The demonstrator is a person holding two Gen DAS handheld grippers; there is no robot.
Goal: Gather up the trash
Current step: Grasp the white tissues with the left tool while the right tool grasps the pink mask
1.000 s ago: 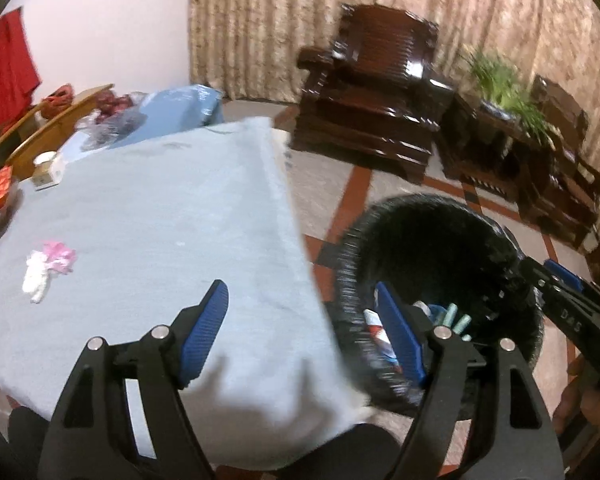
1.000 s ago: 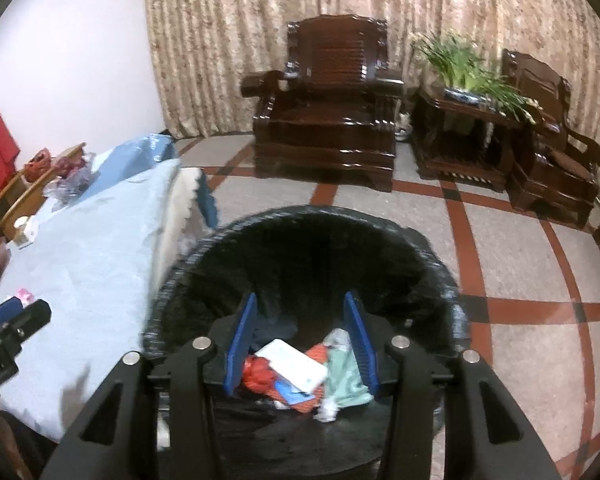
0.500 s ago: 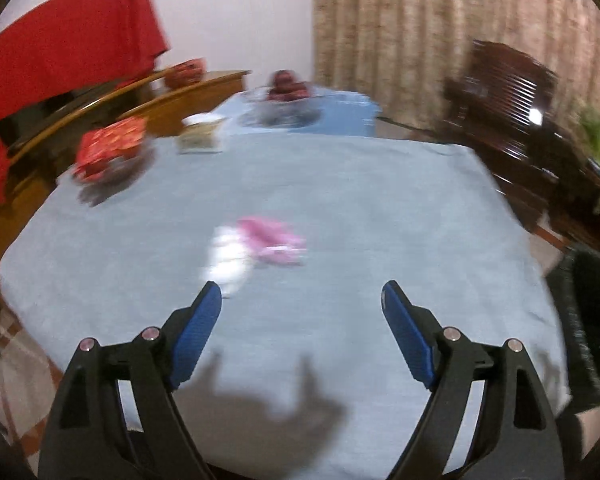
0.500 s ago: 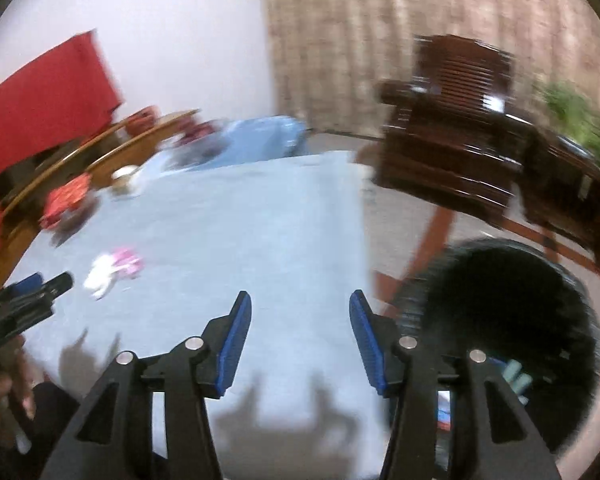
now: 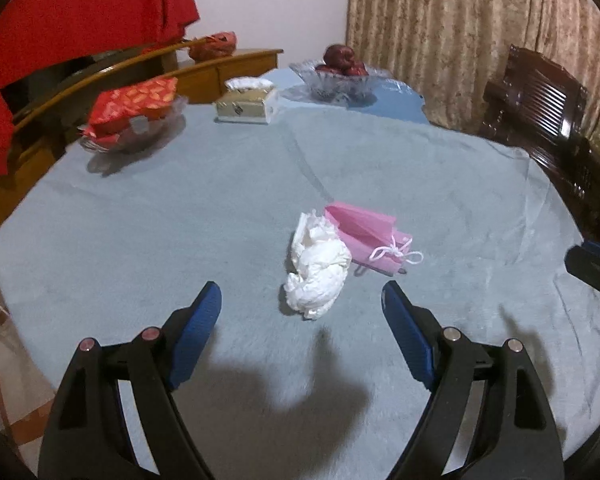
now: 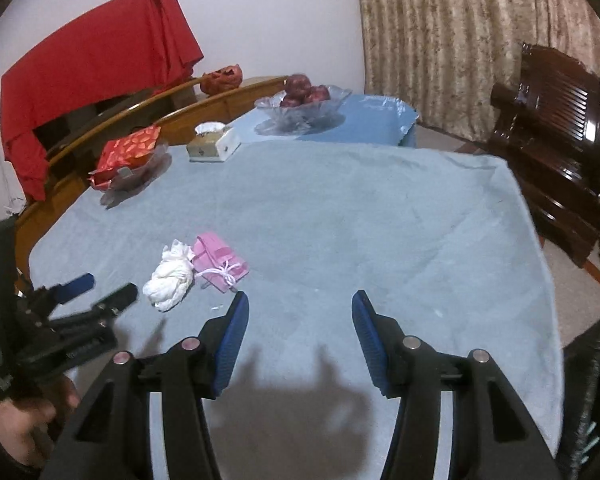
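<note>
We hold the left gripper (image 5: 301, 310) released, its jaws wide apart, and the crumpled white tissue (image 5: 318, 266) lies straight ahead at 12 o'clock, just beyond the fingertips and centred between them. Its long axis runs roughly from 6 to 12 o'clock, so we judge the jaws can close across its narrow side. The pink face mask (image 5: 370, 238) touches the tissue at about 1 o'clock. The right gripper (image 6: 300, 316) is also released and empty; for it both pieces lie at about 10 o'clock, farther off, so the left is nearer. At the far edge of the table (image 5: 140, 240), a glass bowl (image 5: 340, 80) holds dark red fruit, and a glass dish (image 5: 132, 136) holds a red packet.
</note>
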